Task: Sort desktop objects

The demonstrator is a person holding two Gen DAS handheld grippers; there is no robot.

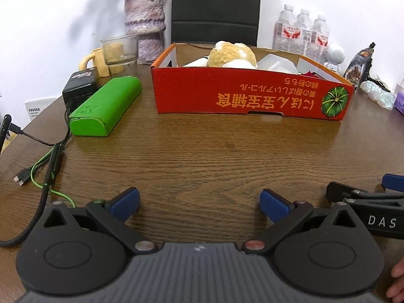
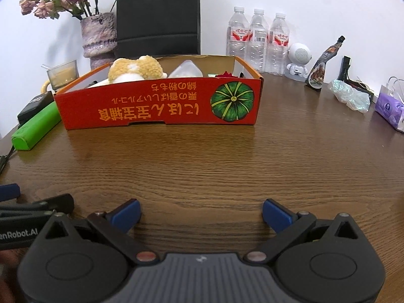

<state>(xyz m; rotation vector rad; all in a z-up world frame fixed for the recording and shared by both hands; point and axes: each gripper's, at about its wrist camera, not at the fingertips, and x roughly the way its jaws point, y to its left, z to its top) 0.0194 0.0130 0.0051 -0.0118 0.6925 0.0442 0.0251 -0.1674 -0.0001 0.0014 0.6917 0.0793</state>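
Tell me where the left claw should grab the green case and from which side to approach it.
Grip the green case across its narrow width, near the middle of its length, coming down from above. It lies flat on the table with its long axis running away from the left claw, which is open. A black adapter crowds its far left side, so a low sideways approach looks tight.

The dark wood-grain table (image 2: 214,156) carries a red cardboard box (image 2: 161,106), a green rounded case (image 1: 104,106) beside a black adapter (image 1: 79,85), and three clear water bottles (image 2: 257,40).
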